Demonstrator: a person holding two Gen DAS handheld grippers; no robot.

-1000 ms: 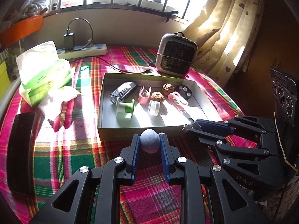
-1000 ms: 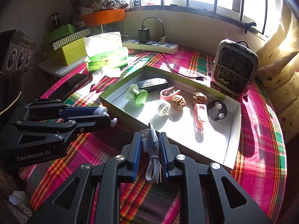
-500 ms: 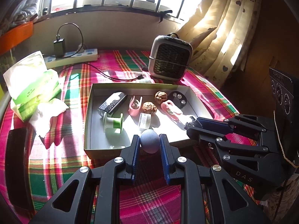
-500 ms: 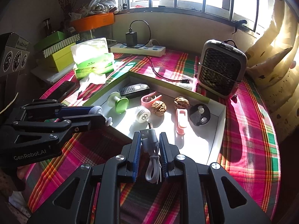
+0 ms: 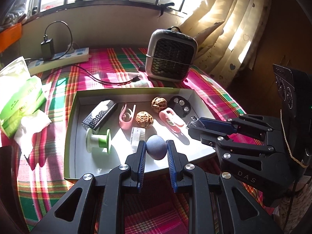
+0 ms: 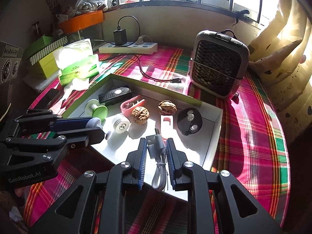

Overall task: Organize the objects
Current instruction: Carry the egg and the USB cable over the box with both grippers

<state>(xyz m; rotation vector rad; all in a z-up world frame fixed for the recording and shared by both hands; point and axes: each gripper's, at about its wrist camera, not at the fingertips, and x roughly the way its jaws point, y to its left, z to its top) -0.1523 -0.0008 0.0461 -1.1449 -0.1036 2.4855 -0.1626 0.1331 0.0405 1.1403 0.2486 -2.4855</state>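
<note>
My left gripper is shut on a grey-blue ball and holds it over the near edge of the shallow white box. My right gripper is shut on a coiled grey USB cable above the box's near side. In the box lie a green spool, a black remote, two walnuts, pink clips, a white cap and a black disc. Each gripper shows in the other's view: the right one and the left one.
A small grey heater stands behind the box. A power strip with charger and a loose cable lie at the back. A green tissue pack and crumpled tissue sit left. A dark phone lies at the left edge. A plaid cloth covers the table.
Both grippers have moved forward, from in front of the box to over its near part, each still holding its object.
</note>
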